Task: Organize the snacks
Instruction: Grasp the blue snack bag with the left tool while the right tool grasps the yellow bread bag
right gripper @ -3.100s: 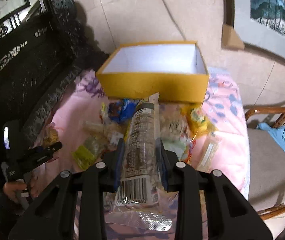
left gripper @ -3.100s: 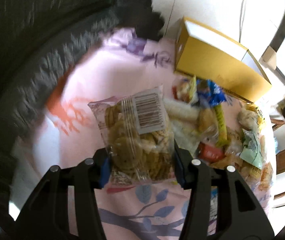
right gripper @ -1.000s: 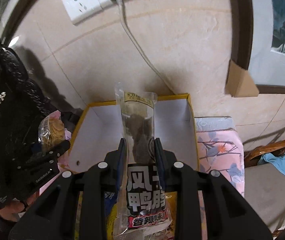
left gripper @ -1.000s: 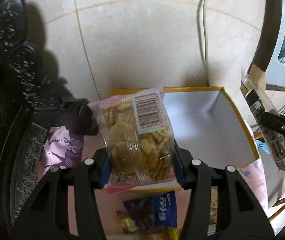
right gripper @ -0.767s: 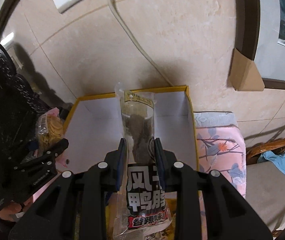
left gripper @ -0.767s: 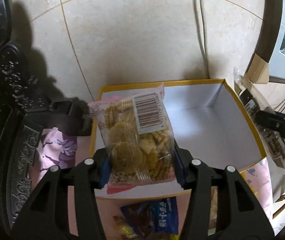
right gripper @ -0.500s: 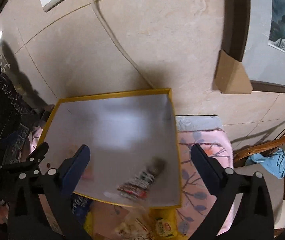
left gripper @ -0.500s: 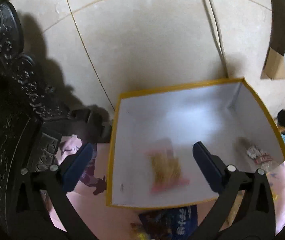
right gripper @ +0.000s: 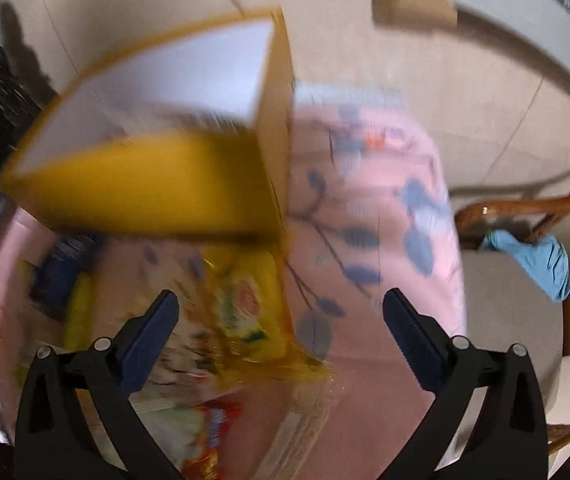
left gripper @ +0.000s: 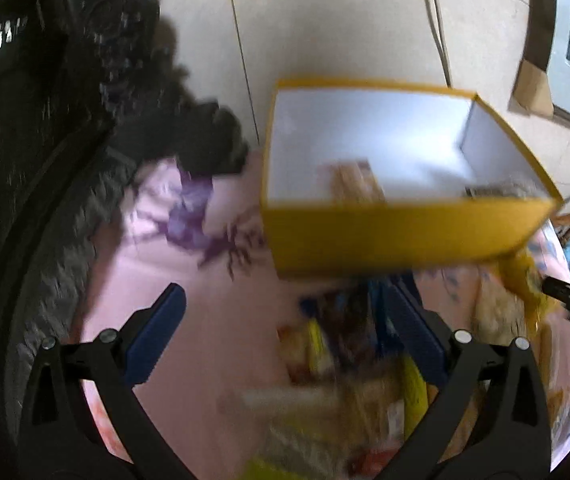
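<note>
An open yellow cardboard box with a white inside (left gripper: pixel 401 236) sits at the back of a pink floral tablecloth (left gripper: pixel 189 280), likely as the collecting bin, with two packets already lying inside while loose snack packets (right gripper: pixel 241 300) crowd the cloth just before it. The left gripper (left gripper: pixel 285 320) and right gripper (right gripper: pixel 279 316) both hang above that pile, jaws spread wide apart and holding nothing.

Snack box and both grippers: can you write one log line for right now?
left gripper: open, empty | right gripper: open, empty | box: two packets inside | snack pile: on cloth before box
</note>
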The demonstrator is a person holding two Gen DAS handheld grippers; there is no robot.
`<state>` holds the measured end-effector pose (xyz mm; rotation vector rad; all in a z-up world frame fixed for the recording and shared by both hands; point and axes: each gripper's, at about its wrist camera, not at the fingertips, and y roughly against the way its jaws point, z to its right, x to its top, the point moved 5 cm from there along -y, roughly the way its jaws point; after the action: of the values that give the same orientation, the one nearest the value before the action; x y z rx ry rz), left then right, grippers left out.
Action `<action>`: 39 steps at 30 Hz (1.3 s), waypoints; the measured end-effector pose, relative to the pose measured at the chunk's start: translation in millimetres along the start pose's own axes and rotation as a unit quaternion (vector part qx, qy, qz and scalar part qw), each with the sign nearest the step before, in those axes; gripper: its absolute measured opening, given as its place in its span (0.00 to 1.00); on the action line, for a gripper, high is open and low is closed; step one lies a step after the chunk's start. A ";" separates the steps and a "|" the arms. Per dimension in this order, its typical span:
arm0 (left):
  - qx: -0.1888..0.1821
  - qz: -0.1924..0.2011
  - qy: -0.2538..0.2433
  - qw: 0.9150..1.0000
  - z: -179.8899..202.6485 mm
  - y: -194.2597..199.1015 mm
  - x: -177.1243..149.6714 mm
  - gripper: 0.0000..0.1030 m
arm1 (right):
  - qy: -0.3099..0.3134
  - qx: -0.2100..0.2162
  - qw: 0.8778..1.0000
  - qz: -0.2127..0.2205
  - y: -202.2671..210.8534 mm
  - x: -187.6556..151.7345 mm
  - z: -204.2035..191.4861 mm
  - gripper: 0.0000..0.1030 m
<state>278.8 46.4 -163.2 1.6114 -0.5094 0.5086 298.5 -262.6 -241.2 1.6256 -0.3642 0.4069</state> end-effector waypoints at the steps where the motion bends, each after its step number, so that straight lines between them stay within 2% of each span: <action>1: -0.001 -0.010 0.003 1.000 0.6 -1.2 -8.9 0.98 | 0.002 0.001 1.000 -0.004 -8.0 -1.7 -1.3 0.99; 3: -0.008 -0.020 -0.001 1.000 5.5 -3.2 -20.2 0.98 | 0.008 0.010 1.000 -0.003 -20.7 -1.3 -7.7 0.99; 4: -0.007 -0.021 -0.005 1.000 7.9 -3.7 -23.6 0.98 | 0.017 0.001 1.000 -0.001 -28.2 0.1 -10.7 0.99; 5: -0.002 -0.021 -0.011 1.000 11.3 -5.7 -25.0 0.98 | 0.024 -0.012 1.000 -0.001 -35.2 -0.6 -11.4 0.94; 6: 0.007 -0.018 -0.013 1.000 15.0 -8.4 -23.4 0.98 | 0.025 -0.035 0.999 -0.005 -43.4 -2.0 -11.1 0.72; 7: 0.011 -0.013 -0.010 1.000 18.0 -10.9 -20.4 0.98 | 0.008 -0.031 0.999 -0.006 -45.4 -3.9 -9.4 0.69; 8: 0.011 -0.009 -0.007 1.000 23.6 -13.9 -16.0 0.98 | -0.013 -0.033 0.999 0.006 -41.6 -4.8 -6.6 0.52; 9: 0.009 -0.010 -0.004 1.000 29.7 -18.9 -11.3 0.98 | -0.023 -0.042 0.999 0.007 -38.9 -6.6 -4.6 0.42; 10: 0.000 -0.017 -0.001 1.000 39.1 -25.7 -6.1 0.98 | -0.033 -0.042 0.999 0.005 -35.2 -10.2 -2.5 0.42; 12: 0.001 -0.040 0.004 0.999 54.8 -42.8 -3.1 0.98 | -0.055 -0.013 0.998 -0.001 -27.7 -18.2 1.2 0.42; 14: -0.006 -0.061 -0.002 0.998 66.0 -56.5 -6.1 0.98 | -0.055 -0.012 0.998 -0.004 -20.5 -23.8 5.2 0.42; 15: 0.002 -0.073 -0.009 0.997 71.3 -65.4 -9.2 0.98 | -0.054 -0.014 0.998 -0.001 -14.3 -27.5 9.0 0.42; 20: 0.029 -0.075 -0.049 0.996 79.6 -88.5 -10.5 0.98 | -0.072 0.001 0.997 -0.002 5.3 -40.8 29.2 0.42; 21: 0.017 -0.074 -0.047 0.996 80.2 -91.5 -9.1 0.91 | -0.070 0.000 0.998 -0.001 10.1 -44.2 31.4 0.42; 22: -0.003 -0.076 -0.039 0.996 81.1 -95.0 -8.1 0.67 | -0.070 0.002 0.998 -0.002 12.1 -45.4 32.8 0.42; 23: -0.023 -0.091 -0.027 0.995 81.9 -103.7 -8.2 0.59 | -0.072 0.005 0.997 -0.003 15.5 -49.6 33.9 0.42; 25: -0.023 -0.085 -0.018 0.996 81.4 -108.6 -5.3 0.54 | -0.076 0.010 0.997 -0.008 20.7 -57.9 37.4 0.42; 28: -0.030 -0.083 -0.029 0.996 83.2 -102.3 -5.7 0.41 | -0.078 0.021 0.997 -0.015 23.8 -66.7 36.7 0.42; 31: -0.042 -0.082 -0.048 0.995 82.1 -91.5 -14.5 0.34 | -0.077 0.026 0.997 -0.012 37.0 -72.1 34.3 0.42; 34: -0.075 -0.088 -0.016 0.993 69.1 -73.3 -21.5 0.31 | -0.073 0.038 0.997 0.005 55.6 -69.1 28.2 0.42; 36: -0.081 -0.087 0.013 0.993 54.0 -62.8 -24.4 0.29 | -0.065 0.041 0.997 0.019 68.1 -65.8 22.8 0.42; 39: -0.089 -0.080 0.020 0.993 41.2 -46.5 -24.5 0.25 | -0.064 0.065 0.995 0.044 89.6 -57.1 13.4 0.42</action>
<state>288.2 10.5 -218.7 1.4541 -0.3806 0.3639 207.0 -284.4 -190.1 1.7725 -0.5166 0.4015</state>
